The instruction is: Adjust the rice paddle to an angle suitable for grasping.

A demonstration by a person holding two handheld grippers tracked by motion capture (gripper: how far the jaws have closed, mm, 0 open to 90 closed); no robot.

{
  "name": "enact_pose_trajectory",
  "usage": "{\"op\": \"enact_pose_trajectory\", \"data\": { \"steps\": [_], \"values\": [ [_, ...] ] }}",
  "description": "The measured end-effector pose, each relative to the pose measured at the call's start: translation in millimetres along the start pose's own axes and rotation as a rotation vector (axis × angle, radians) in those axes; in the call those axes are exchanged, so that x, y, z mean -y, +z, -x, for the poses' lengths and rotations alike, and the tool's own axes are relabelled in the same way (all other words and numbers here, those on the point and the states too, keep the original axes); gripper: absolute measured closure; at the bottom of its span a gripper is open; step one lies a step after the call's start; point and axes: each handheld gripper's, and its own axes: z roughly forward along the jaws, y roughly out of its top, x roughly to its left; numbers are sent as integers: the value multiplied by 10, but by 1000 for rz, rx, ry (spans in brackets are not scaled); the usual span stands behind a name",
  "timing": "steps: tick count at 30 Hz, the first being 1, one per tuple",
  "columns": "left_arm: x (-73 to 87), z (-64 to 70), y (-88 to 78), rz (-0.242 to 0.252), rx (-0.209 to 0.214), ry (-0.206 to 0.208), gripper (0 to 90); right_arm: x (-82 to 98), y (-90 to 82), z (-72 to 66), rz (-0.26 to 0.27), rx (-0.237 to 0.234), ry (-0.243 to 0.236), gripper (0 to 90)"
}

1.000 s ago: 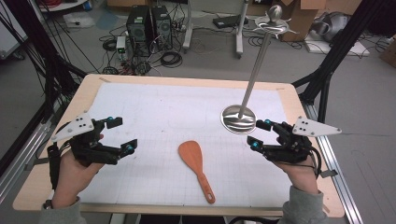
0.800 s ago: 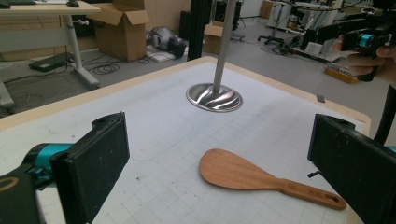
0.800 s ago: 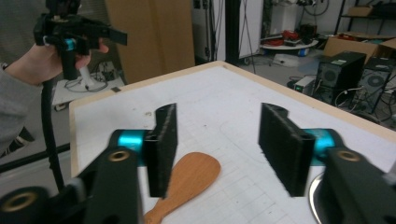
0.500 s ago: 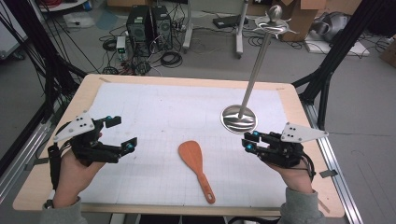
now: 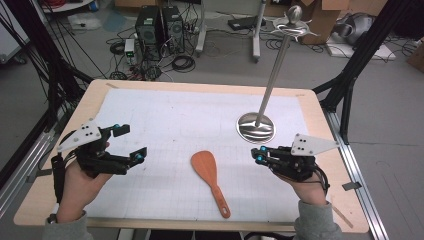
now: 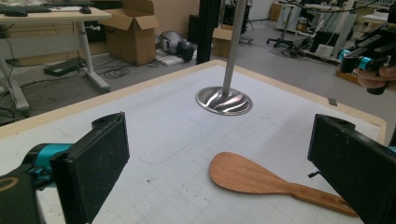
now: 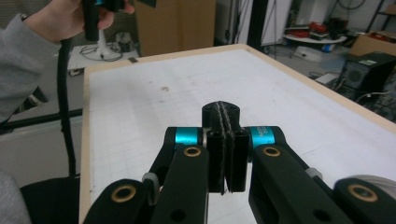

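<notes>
Left gripper (image 5: 120, 145) at 9 o'clock, jaws spread, empty. Spatula (image 5: 210, 180) at 6, flat on mat (image 5: 175, 115), untouched. Stand (image 5: 256, 127) at 2; top cut off in left gripper view. Right gripper (image 5: 260, 154) at 4, jaws just closed together, nothing between.

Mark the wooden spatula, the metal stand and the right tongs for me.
wooden spatula (image 5: 205, 165): high view, on the blade's middle.
metal stand (image 5: 255, 127): high view, on the round base plate.
right tongs (image 5: 260, 154): high view, at the shut tips, with nothing between them.
</notes>
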Motion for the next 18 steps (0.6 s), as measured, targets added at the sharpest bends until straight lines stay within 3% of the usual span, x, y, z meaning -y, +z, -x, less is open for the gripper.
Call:
{"op": "enact_pose_trajectory", "data": {
  "steps": [5, 18],
  "values": [
    [-1, 9, 4, -2, 1, 0, 58, 8, 130, -43, -34, -26, -21, 891],
    [1, 17, 21, -5, 4, 1, 59, 116, 505, -99, -109, -118, 7, 891]
  ]
}}
